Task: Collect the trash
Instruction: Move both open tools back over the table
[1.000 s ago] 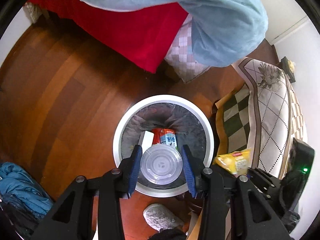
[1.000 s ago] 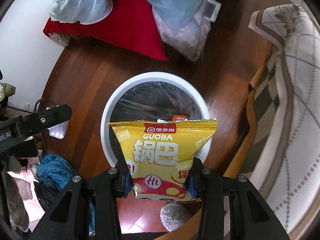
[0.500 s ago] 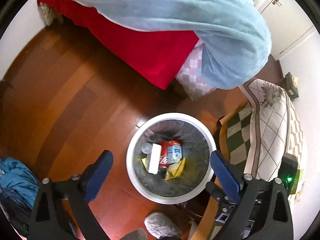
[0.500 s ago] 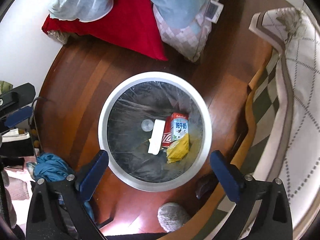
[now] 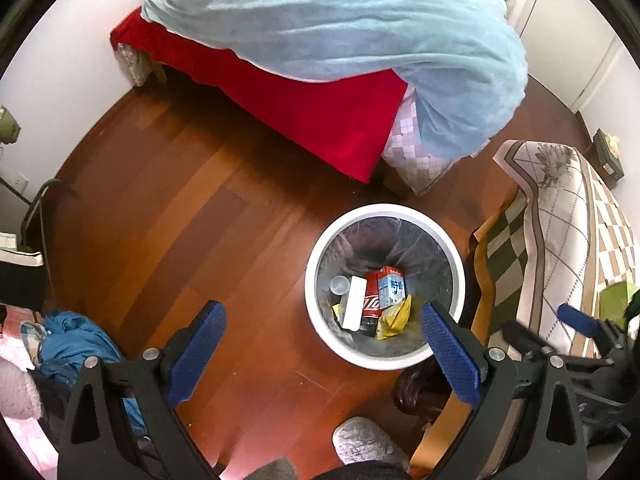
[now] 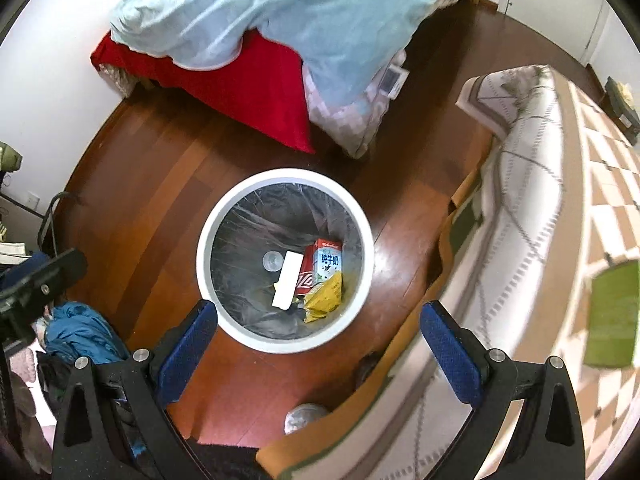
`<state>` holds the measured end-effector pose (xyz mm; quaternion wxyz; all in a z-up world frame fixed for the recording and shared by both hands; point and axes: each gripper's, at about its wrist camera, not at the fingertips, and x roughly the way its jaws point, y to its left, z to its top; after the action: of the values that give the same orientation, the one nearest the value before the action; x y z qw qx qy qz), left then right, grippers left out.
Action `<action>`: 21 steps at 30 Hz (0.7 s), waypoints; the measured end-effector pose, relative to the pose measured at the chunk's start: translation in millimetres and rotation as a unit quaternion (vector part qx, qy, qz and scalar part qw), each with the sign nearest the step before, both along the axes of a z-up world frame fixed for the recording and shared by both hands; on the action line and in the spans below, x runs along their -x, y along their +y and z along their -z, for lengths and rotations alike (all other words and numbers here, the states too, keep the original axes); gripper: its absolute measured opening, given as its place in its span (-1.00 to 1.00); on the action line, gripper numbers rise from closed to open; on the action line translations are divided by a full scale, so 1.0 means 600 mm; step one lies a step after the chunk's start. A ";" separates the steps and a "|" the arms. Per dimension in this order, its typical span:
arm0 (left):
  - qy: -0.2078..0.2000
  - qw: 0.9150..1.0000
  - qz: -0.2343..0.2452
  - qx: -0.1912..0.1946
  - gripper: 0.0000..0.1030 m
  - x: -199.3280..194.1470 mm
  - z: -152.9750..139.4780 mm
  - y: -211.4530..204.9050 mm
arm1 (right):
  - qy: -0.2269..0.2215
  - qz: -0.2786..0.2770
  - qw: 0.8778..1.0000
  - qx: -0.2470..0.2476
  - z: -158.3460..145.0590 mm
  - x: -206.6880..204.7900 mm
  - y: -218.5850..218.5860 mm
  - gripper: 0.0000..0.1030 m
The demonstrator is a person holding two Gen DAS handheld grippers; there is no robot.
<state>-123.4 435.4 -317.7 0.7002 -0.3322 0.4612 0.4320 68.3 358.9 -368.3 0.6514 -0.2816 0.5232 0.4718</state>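
Bin [image 6: 224,216] with five items; two tools spread, empty.

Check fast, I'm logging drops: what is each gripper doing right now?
Left gripper: open, holding nothing.
Right gripper: open, holding nothing.

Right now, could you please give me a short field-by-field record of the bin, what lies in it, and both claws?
bin: white round trash bin, dark liner, standing on the wooden floor
contents: yellow snack bag, red cola can, milk carton, white flat box, clear plastic cup
left claw: open, holding nothing, above the bin's near edge
right claw: open, holding nothing, above the bin's near edge
nearby: bed with light blue duvet behind the bin
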 end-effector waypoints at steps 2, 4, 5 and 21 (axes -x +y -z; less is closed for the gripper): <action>-0.001 1.000 0.000 -0.007 0.94 0.008 -0.015 -0.017 | -0.006 0.002 1.000 -0.011 -0.023 0.004 -0.021 0.99; -0.005 1.000 0.001 -0.015 0.94 0.015 -0.032 -0.037 | -0.009 0.001 1.000 -0.022 -0.046 0.009 -0.042 0.99; -0.007 1.000 0.003 -0.020 0.94 0.019 -0.043 -0.047 | -0.010 0.000 1.000 -0.027 -0.057 0.012 -0.052 0.99; -0.018 0.991 0.015 -0.131 0.93 0.034 -0.227 -0.212 | 0.015 0.030 0.988 -0.148 -0.248 0.019 -0.252 0.99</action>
<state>-144.0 307.9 -181.4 0.7522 -0.2381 0.3929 0.4723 56.8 207.7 -219.7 0.6919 -0.1585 0.4656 0.5285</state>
